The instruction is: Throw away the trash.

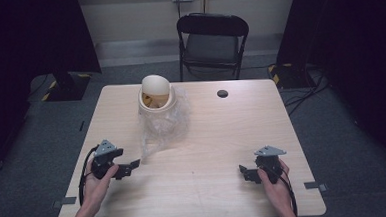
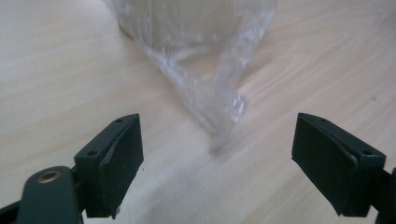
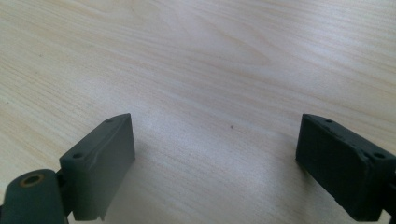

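A cream bin [image 1: 156, 96] with a swing lid stands on the table's far left part, inside a clear plastic bag [image 1: 163, 124] that lies crumpled around its base. A twisted tail of the bag [image 2: 215, 109] reaches toward my left gripper [image 1: 133, 166], which is low over the table at the front left; its jaws stand apart with the tail's tip just ahead of the gap, untouched. My right gripper [image 1: 245, 173] rests at the front right, open over bare wood [image 3: 210, 93], nothing between its fingers.
A round black cable grommet [image 1: 222, 93] sits in the table [image 1: 207, 138] near the far edge. A black folding chair [image 1: 212, 42] stands beyond the table. Dark curtains flank the room, with cables on the floor at right.
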Demonstrator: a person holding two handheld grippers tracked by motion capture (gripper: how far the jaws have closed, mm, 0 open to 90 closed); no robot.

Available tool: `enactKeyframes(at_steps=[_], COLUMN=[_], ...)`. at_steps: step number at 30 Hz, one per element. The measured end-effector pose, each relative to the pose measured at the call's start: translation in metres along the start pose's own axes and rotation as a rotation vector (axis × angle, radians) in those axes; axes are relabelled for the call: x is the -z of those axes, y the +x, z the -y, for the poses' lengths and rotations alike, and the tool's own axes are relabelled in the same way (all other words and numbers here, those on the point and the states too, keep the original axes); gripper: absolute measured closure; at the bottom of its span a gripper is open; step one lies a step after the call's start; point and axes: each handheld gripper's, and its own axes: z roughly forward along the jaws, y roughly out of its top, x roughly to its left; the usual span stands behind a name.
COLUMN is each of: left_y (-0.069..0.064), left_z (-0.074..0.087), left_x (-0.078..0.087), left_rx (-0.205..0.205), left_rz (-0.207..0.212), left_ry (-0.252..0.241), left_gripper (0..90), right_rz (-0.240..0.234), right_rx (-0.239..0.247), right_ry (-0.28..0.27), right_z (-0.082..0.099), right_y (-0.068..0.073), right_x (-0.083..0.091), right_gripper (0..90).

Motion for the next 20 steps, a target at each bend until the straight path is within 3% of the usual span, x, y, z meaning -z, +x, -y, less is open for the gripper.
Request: enactKeyframes(at_steps=[6, 12, 14, 20], left_y=[0.002, 0.004, 0.004, 0.005], left_z=[0.021, 0.032, 0.034, 0.035], left_x=[-0.005, -0.011, -0.013, -0.015], left_rx=[0.021, 0.012, -0.043, -0.017], left_rz=[-0.024, -0.055, -0.091, -0.105], left_ry=[0.055, 0.09, 0.089, 0.079], left_gripper=[16.3, 16.3, 15.7, 12.8], right_rz=[0.0, 0.0, 0.0, 0.0], right_rx=[0.0, 0.0, 0.0, 0.0], right_ry=[0.0, 0.0, 0.0, 0.0], right_z=[0.0, 0.0, 0.0, 0.0], right_y=[0.0, 0.0, 0.0, 0.0], right_x=[0.0, 0.0, 0.0, 0.0], right_gripper=[10.6, 10.6, 10.6, 10.6])
